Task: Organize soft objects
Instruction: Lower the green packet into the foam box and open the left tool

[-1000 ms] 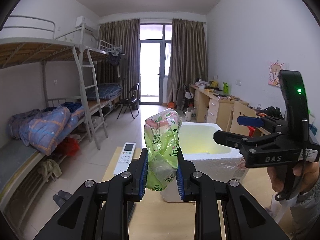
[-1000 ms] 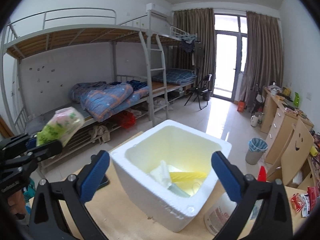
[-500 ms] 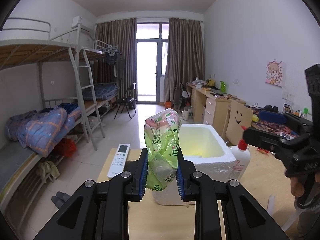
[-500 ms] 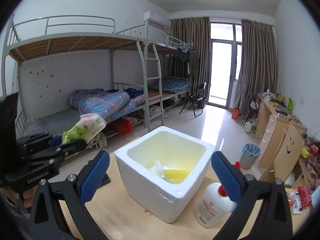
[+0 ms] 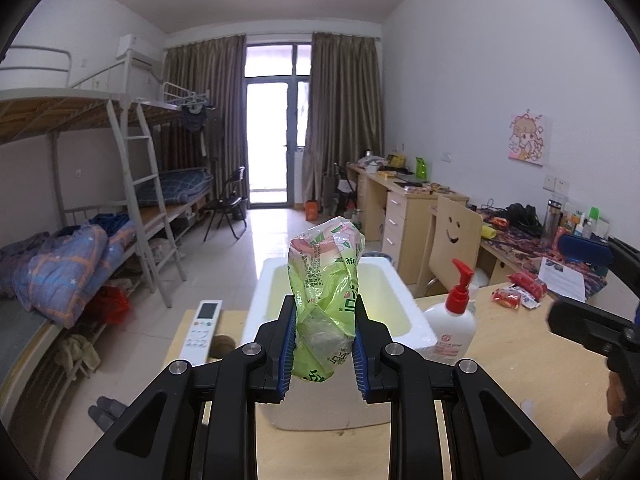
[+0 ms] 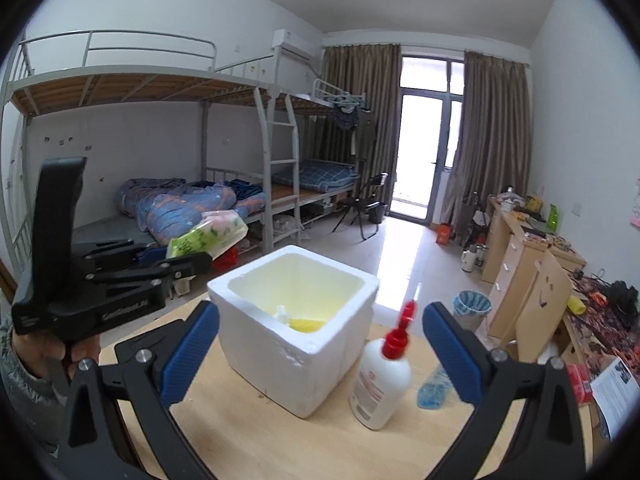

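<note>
My left gripper (image 5: 323, 344) is shut on a green and pink soft plastic pack (image 5: 325, 300) and holds it upright in the air, just short of the white foam box (image 5: 416, 322). In the right wrist view the same pack (image 6: 208, 236) hangs to the left of the foam box (image 6: 296, 360), higher than its rim. The box holds a yellow item (image 6: 306, 324) and something white. My right gripper (image 6: 320, 356) is open and empty, its blue pads on either side of the box from the near side. It shows at the right edge of the left wrist view (image 5: 592, 288).
A white pump bottle with a red nozzle (image 6: 382, 376) stands right of the box on the wooden table (image 6: 248, 432). A blue item (image 6: 434, 388) lies behind it. A white remote (image 5: 202, 326) lies left of the box. Red snack packets (image 5: 520, 292) lie at the table's right.
The right gripper has drawn back and to the right, so the box looks smaller and the pump bottle shows fully. The left gripper with the pack has come closer to the box.
</note>
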A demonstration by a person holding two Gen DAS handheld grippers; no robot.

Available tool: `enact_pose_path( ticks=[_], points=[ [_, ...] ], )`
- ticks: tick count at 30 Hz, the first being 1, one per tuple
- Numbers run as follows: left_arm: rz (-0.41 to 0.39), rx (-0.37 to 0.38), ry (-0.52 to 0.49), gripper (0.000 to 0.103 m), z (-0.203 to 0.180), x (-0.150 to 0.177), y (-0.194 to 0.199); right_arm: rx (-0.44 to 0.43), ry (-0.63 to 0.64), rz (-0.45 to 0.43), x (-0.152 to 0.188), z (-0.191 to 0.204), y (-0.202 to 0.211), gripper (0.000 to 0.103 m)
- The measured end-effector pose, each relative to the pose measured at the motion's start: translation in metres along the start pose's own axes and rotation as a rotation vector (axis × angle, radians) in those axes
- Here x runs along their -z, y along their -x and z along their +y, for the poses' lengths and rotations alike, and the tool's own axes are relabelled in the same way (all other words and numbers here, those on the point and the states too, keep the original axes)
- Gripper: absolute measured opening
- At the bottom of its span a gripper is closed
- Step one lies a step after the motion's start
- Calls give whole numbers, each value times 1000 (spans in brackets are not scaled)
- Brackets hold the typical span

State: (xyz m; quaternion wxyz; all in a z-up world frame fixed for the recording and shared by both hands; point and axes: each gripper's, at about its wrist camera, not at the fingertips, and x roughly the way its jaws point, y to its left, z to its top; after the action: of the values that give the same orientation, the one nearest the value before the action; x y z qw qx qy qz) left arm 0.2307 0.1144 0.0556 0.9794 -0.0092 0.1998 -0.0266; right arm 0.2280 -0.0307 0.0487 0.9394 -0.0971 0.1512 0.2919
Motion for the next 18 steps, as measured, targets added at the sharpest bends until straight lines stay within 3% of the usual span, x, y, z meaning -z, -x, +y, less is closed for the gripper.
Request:
enact_pose_path(
  ticks=[18],
  points=[
    [32,43,-50,26,-20,-16,-47,112,-121,-14,37,-27,47,103]
  ],
)
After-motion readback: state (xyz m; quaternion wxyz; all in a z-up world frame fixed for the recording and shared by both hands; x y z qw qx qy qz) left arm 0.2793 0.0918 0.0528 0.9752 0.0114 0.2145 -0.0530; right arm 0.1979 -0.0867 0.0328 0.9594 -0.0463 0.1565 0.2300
